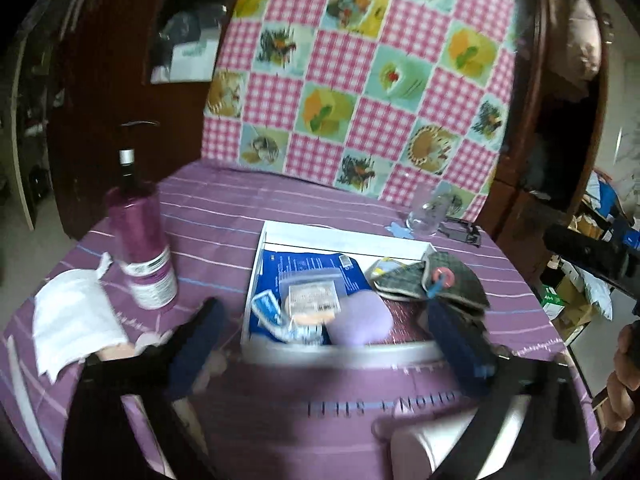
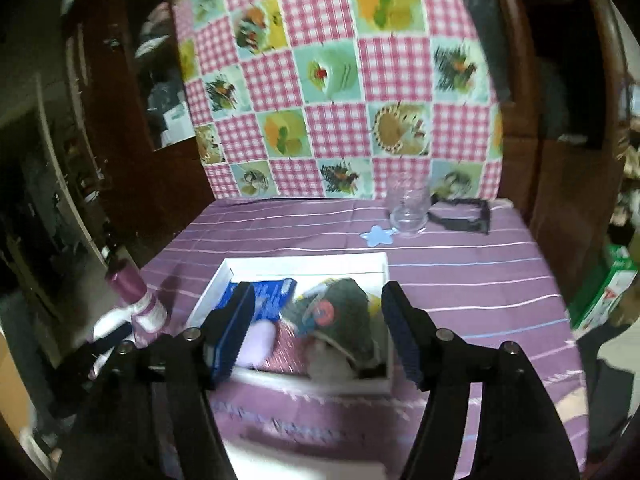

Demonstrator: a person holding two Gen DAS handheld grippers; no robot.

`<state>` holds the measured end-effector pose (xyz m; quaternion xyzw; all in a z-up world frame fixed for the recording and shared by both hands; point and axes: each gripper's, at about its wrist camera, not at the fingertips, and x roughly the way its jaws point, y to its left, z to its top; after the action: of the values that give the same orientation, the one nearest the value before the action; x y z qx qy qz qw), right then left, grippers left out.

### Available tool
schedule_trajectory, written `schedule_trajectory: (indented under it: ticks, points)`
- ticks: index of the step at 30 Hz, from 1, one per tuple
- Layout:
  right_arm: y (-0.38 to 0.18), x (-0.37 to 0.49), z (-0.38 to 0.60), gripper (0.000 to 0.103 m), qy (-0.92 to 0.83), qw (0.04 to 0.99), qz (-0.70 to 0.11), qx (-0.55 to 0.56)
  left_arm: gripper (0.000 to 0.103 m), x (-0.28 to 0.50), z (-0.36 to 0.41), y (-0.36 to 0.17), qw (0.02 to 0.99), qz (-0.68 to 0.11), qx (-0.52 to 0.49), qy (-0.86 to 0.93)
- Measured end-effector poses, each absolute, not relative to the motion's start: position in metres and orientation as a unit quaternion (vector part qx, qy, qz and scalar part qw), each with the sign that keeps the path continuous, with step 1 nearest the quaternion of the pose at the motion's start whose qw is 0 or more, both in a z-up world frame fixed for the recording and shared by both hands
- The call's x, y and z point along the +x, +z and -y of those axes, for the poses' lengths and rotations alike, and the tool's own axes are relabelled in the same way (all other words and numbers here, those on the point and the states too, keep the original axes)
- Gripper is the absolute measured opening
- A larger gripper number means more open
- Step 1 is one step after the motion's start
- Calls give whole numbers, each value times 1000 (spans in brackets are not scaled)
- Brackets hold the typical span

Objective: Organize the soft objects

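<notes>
Left wrist view: both my claws, left claw and right claw, hang spread and empty above the shallow white cardboard tray of soft things, mid-tabletop.

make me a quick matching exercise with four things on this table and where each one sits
Things:
1. purple bottle
2. clear glass
3. lilac sponge
4. white cloth

Places:
A. inside the white box
B. far side of the table, by the checked cloth
C. left edge of the table, lying flat
D. standing left of the box

Pairs: 1-D, 2-B, 3-A, 4-C
</notes>
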<state>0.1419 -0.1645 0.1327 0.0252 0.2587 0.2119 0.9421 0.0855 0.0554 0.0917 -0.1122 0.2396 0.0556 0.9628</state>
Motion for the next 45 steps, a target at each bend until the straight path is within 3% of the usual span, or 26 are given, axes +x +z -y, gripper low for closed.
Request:
schedule_trajectory:
  ticks: [12,18,22,45]
  points:
    - [67,74,194,75,162,964,-212,1,103,35,7,57,967,-242,43,60]
    - [44,69,188,75,132,972,-189,-37,103,29,1,51,969,-239,0,64]
    - [45,70,195,74,143,971,-191,-2,103,29,-5,50,969,-238,-25,65]
    - [46,68,199,75,141,973,-181,8,103,30,2,50,970,-233,-12,66]
